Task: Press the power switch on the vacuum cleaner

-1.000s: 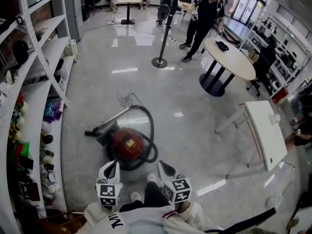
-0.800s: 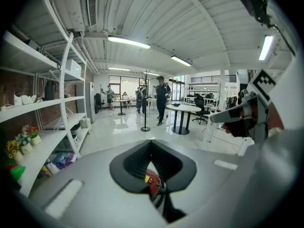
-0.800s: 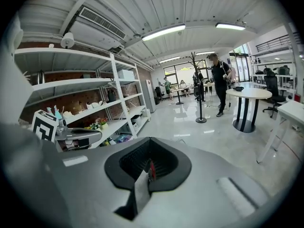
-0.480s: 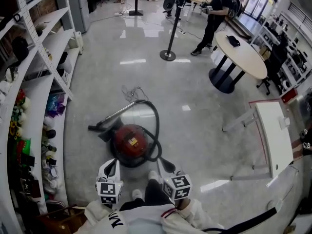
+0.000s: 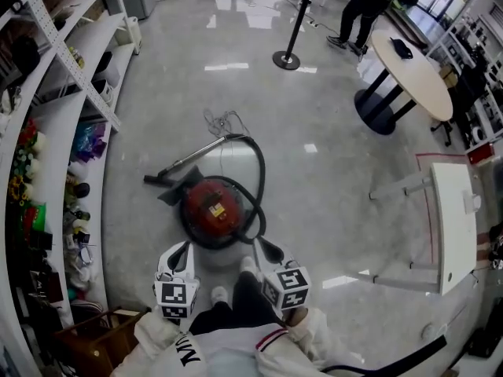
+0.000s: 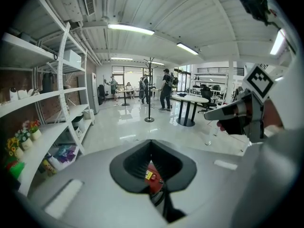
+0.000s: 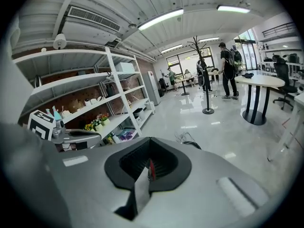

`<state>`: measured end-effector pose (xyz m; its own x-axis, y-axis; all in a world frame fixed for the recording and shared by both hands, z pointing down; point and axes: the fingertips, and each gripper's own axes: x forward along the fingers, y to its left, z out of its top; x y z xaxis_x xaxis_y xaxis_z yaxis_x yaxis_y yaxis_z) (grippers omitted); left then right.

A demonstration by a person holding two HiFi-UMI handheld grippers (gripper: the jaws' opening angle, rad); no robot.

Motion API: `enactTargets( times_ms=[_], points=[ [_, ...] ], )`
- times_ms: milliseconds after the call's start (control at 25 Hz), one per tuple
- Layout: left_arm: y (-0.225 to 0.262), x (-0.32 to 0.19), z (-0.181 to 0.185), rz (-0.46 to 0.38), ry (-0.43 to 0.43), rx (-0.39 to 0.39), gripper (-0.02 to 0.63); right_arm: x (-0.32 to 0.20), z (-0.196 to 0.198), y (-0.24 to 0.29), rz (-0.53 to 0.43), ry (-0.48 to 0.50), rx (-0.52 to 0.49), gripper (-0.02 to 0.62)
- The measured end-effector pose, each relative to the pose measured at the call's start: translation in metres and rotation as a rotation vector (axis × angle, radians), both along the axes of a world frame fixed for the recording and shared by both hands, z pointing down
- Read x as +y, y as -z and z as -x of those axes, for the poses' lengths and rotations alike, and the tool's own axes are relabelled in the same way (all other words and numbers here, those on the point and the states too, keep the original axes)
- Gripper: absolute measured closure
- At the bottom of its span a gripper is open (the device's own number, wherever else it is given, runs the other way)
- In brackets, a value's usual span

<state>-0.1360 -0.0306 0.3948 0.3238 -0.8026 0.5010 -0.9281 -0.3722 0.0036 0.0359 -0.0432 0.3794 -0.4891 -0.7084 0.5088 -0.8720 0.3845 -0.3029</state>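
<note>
The person's sleeves (image 5: 236, 350) are showing at the bottom edge of the head view, and 2 tools are reaching forward from them. The left tool (image 5: 185, 248) is sitting with its jaws together, gripping nothing. The right tool (image 5: 258, 247) is likewise sitting with its jaws together and holding nothing. Through the slit of each tool's own view, a strip of red is showing.

Both tools are hovering just short of the vacuum cleaner (image 5: 211, 210), apart from it. The red vacuum cleaner is lying on the grey floor (image 5: 322, 187), directly ahead of the person's shoes (image 5: 245, 267). A yellow label (image 5: 217, 209) is showing on its top; the power switch itself is too small to single out. Its black hose (image 5: 257, 175) is looping around the right side of the body, and its metal wand (image 5: 192, 157) is pointing left toward the shelving (image 5: 59, 124).

Beyond, a loose cord (image 5: 224, 121) is lying on the floor. Farther off, a post stand (image 5: 288, 58), a round table (image 5: 413, 65) and a standing person (image 5: 369, 6) are occupying the room.
</note>
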Motion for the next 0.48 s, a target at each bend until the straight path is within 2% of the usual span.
enactTargets(
  times_ms=[480],
  points=[
    [-0.05, -0.008, -0.006, 0.087, 0.02, -0.009, 0.606, -0.02, 0.009, -0.051, 0.074, 0.035, -0.011, 0.595]
  ],
)
